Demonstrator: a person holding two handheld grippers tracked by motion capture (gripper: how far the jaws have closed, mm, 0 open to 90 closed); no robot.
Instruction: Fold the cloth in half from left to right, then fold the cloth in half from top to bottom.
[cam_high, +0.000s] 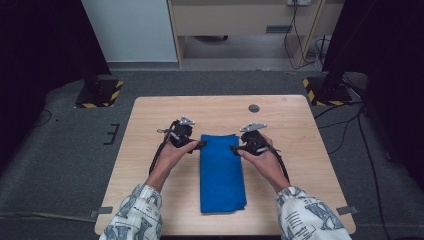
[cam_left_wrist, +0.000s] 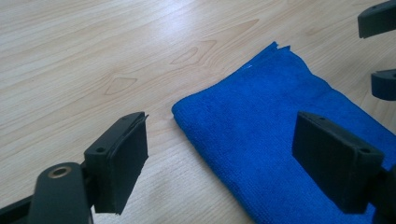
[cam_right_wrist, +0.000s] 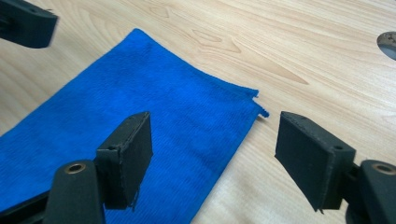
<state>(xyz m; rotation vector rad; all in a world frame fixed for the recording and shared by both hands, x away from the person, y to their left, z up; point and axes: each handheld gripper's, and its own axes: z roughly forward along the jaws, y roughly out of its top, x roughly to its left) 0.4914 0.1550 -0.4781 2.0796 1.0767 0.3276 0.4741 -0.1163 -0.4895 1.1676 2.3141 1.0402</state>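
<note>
Wooden table (cam_high: 150, 165) bears folded blue cloth (cam_high: 222, 175).

We count one folded blue cloth (cam_high: 222, 172) on one wooden table (cam_high: 150, 120). We also count two grippers, the left gripper (cam_high: 201, 145) and the right gripper (cam_high: 233, 148).

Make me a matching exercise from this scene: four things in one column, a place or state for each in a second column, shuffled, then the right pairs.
Things:
1. blue cloth
2. left gripper
3. right gripper
4. grey disc

Places or states:
A. set in the table near its far edge
B. open at the cloth's right edge
C. folded, lying flat mid-table
D. open at the cloth's left edge

Pairs: 1-C, 2-D, 3-B, 4-A
</note>
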